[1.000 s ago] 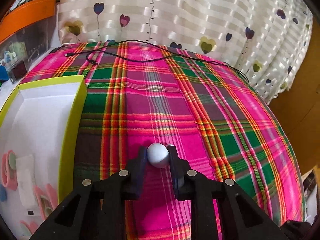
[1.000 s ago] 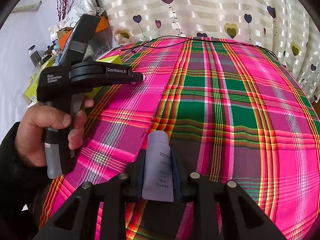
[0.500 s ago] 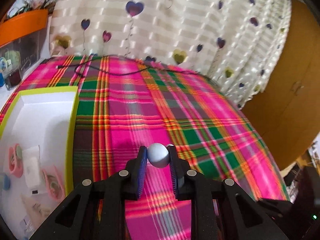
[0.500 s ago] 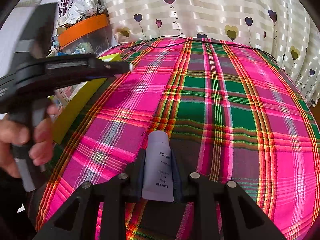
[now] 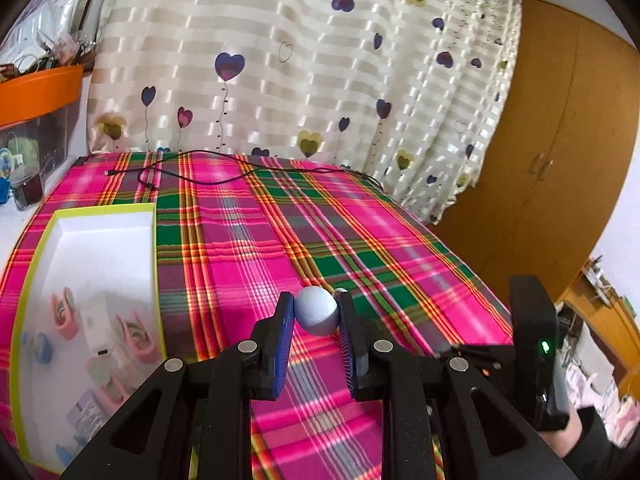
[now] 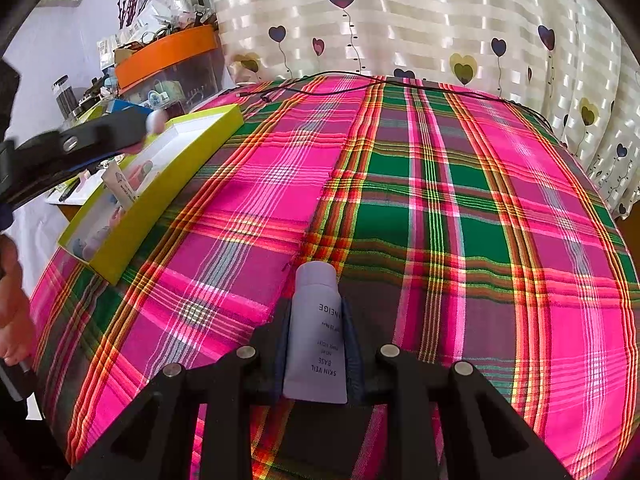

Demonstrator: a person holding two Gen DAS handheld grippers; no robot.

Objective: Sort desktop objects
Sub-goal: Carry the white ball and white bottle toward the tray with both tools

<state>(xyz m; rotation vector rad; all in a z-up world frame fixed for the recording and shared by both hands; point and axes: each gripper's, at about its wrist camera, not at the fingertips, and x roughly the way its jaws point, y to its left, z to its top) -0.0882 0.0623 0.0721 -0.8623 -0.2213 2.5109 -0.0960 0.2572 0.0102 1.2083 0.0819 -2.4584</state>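
Note:
My left gripper (image 5: pixel 316 314) is shut on a small pale blue ball (image 5: pixel 316 311), held above the plaid tablecloth to the right of a yellow-green box (image 5: pixel 154 264). The box has a white inside holding several small pink and blue items. My right gripper (image 6: pixel 316 312) is shut on a lavender cosmetic tube (image 6: pixel 316 336), cap pointing away, low over the cloth near its front edge. In the right wrist view the left gripper (image 6: pixel 152 120) hangs blurred above the box (image 6: pixel 168 188) at the left. The right gripper's black body (image 5: pixel 532 356) shows at the lower right of the left wrist view.
A black cable (image 5: pixel 208 180) lies across the far side of the pink and green plaid cloth (image 6: pixel 440 184). An orange-lidded clear bin (image 6: pixel 168 64) with clutter stands at the far left. A heart-print curtain (image 5: pixel 300 60) hangs behind; a wooden wardrobe (image 5: pixel 560 140) stands at the right.
The left gripper with the ball has risen and swung back, so the box and wardrobe show more. In the right wrist view it moved up and left. The right gripper stayed still.

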